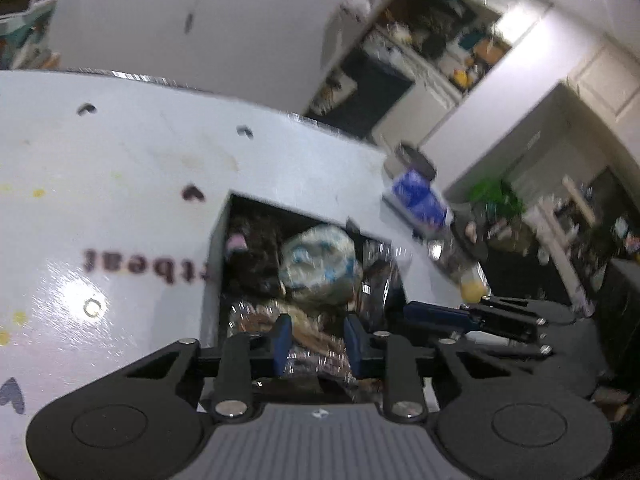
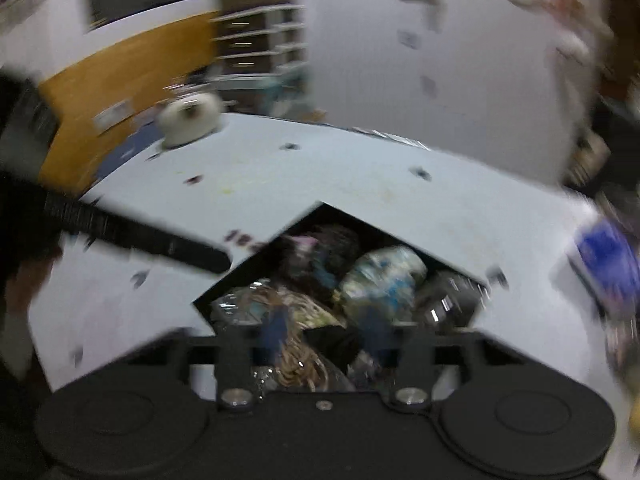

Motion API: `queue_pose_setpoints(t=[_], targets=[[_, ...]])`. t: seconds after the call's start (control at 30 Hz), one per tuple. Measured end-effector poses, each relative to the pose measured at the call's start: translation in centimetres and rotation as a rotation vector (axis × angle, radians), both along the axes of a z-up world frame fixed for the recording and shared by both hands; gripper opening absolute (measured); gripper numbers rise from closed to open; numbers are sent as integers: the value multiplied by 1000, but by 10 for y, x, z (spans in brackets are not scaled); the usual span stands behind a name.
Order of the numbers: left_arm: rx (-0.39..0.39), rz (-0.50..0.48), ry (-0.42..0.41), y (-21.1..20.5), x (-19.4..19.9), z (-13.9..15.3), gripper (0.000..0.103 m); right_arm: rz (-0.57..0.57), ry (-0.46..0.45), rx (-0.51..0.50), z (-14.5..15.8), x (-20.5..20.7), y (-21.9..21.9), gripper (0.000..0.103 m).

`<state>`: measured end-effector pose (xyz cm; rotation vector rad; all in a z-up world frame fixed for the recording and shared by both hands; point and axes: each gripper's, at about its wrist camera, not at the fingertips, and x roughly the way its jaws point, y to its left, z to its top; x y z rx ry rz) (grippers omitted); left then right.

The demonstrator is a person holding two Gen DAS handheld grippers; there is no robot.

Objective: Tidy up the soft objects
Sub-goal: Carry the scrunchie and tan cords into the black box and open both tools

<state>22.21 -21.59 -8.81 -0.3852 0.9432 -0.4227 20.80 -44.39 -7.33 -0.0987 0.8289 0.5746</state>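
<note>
A dark open box (image 1: 218,240) sits on a white table (image 1: 120,168) and holds several soft things. Among them are a pale blue-patterned bundle (image 1: 320,264), a dark plush with a pink patch (image 1: 244,248) and a tan woven piece in clear wrap (image 1: 308,332). My left gripper (image 1: 318,344) hovers over the box's near end, fingers apart, with the tan piece between them; contact is unclear. The right wrist view is blurred: the box (image 2: 212,296), the bundle (image 2: 380,280) and the tan piece (image 2: 300,356) show. My right gripper (image 2: 324,336) is over the box, fingers apart.
A blue-and-white package (image 1: 420,200) and a yellow item (image 1: 472,288) lie at the table's right edge. The right gripper's body (image 1: 500,320) shows at the right of the left wrist view. A white round object (image 2: 192,118) stands on the table's far left corner. Cluttered shelves (image 1: 440,40) stand behind.
</note>
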Motion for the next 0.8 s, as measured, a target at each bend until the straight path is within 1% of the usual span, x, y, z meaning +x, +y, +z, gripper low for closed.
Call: queue_pose_setpoints(t=[0.03,0.07,0.1,0.13,0.23,0.3,0.37,0.47,0.67,0.8], targets=[[12,-16,16,-5,2,-4,27,-33,34,29,-2,1,-2,20],[25,-33,32,-10,5,-9,26,-46,59,61,-5,0,-4,18],[36,-45,44,-12,7,-13,26,-43,82,85,-8,-1,-4,17],[57,-61,60,-17,9,-18,26,-33,96,83,-10,-2,-1,17],[96,-87,84,-26,14,-29,26,12,127,31,-19,-3,8,17],[107,-90,93,-29,16,-33,26,10,130,-26,-26,0,14,17],[109,-87,102,-29,17,-37,26,-5,133,-61,-32,5,15,16],[107,-80,114,-32,20,-40,26,-8,150,-82,-41,17,12,16],[119,-60,169,-35,23,-54,26,67,166,-124,-60,31,16,17],[123,-47,174,-37,23,-58,26,82,172,-117,-68,40,12,17]])
